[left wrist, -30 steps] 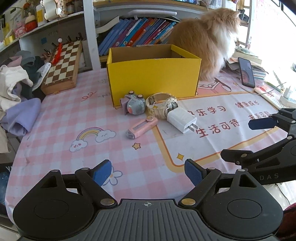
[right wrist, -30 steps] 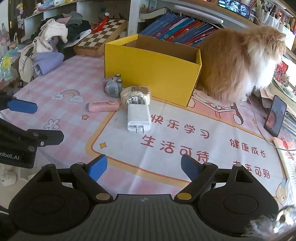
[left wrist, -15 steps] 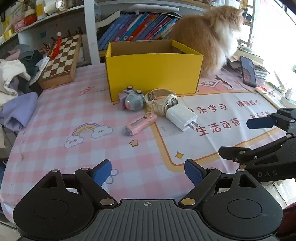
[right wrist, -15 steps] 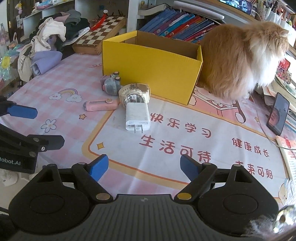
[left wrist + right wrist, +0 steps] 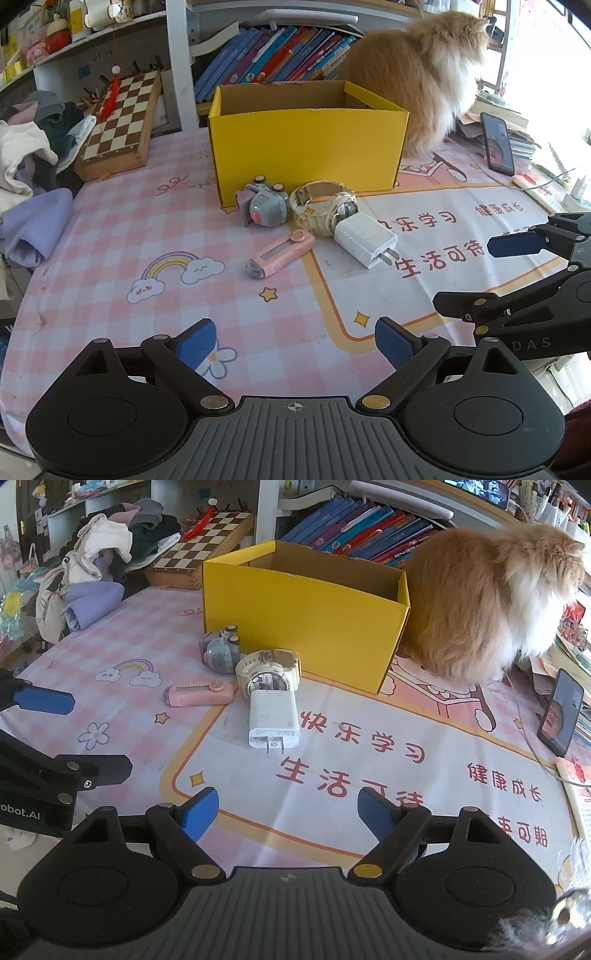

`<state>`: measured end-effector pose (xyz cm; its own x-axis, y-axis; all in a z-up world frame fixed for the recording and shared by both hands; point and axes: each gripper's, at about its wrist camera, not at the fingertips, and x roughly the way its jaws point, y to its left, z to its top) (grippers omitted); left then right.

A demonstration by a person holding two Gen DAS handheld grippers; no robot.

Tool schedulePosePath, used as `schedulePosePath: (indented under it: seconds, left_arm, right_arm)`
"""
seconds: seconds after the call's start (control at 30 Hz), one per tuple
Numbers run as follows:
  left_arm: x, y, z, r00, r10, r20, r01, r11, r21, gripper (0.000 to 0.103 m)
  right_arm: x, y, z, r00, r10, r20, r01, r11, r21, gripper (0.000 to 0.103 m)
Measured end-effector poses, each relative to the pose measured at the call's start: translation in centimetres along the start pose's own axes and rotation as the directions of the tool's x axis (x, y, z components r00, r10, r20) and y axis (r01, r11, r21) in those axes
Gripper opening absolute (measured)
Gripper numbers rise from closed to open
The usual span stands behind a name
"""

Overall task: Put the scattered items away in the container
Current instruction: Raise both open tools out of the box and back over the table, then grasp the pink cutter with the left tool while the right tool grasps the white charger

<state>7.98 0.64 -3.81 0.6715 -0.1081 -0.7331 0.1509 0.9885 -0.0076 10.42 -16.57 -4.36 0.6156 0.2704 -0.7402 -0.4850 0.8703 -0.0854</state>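
**Four small items still outside the yellow box**

On the table (image 5: pixel 110 236), the scene has barely changed from a second ago: nothing has been picked up.

At far left a clothes pile (image 5: pixel 26 162) is cut off by the frame edge, beside a chessboard (image 5: pixel 118 125). The left hand-held gripper (image 5: pixel 295 341) hovers low over the cloth, its jaws spreading wider with nothing between them.

Ahead, just before the yellow box (image 5: pixel 306 147), lie a grey-purple toy watch (image 5: pixel 266 210), a pink utility knife (image 5: pixel 280 253), a cream wristwatch (image 5: pixel 325 206) and a white charger (image 5: pixel 364 238), which touches the wristwatch. The box's floor is hidden.

The right hand-held gripper (image 5: pixel 288 810) is narrowing, empty. An orange cat (image 5: pixel 480 605) sits against the box, partly blocking the books (image 5: pixel 354 531); a phone (image 5: pixel 559 712) leans at far right.
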Motion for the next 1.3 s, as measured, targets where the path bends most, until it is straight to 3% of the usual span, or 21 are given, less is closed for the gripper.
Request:
schedulePosePath:
  seconds: [1.3]
  left_arm:
    - [3.1,0.7,1.9,1.000,0.008,-0.023,-0.008,1.000,-0.019,0.094]
  right_arm:
    - [4.2,-1.0,3.0,0.996,0.067,-0.052,-0.069,0.996,-0.049,0.078]
